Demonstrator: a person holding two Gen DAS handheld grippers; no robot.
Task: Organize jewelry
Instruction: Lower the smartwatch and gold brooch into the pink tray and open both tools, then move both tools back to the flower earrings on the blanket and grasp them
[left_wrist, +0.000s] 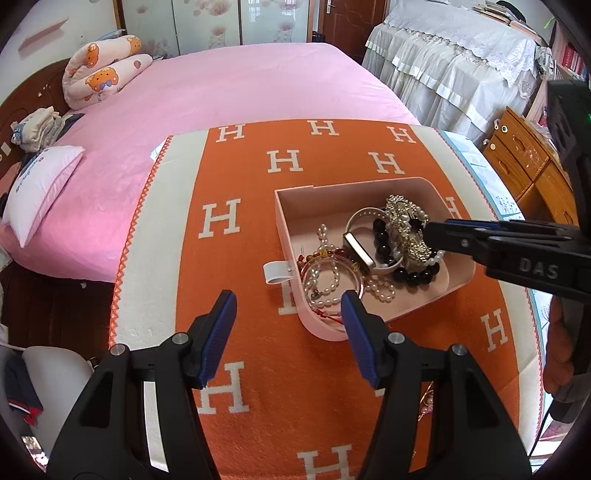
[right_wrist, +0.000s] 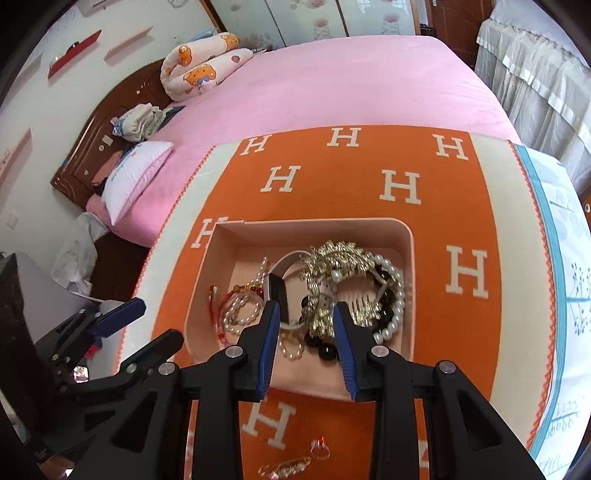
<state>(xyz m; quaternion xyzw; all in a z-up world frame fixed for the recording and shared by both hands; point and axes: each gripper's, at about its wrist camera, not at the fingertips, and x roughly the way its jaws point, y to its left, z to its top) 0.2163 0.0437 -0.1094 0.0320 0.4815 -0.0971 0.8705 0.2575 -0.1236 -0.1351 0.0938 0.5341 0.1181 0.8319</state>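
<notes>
The left gripper (left_wrist: 288, 317) hangs idle at about seven o'clock of the pink tray (right_wrist: 402, 236), jaws spread, nothing between them. The tray sits on the orange H-patterned blanket (right_wrist: 461, 177), already holding most of the jewelry. At its nine o'clock side lies a small pearl strand (right_wrist: 240, 314) tangled with a red cord: light, limp, likely to slither and snag. In the middle, a white smart band (right_wrist: 284, 264), springy and smooth. The right gripper (right_wrist: 306, 325) is over the gold hair comb (right_wrist: 332, 266), jaws parted around it without visibly pressing; it looks rigid but prickly and delicate, best pinched across its spine. Toward three o'clock curls a larger pearl bracelet (right_wrist: 397, 291). Outside the tray, at six o'clock, a ring (right_wrist: 319, 446) and a gold clip (right_wrist: 284, 467) wait on the blanket: tiny, hard, slippery, needing a fingertip pinch.
</notes>
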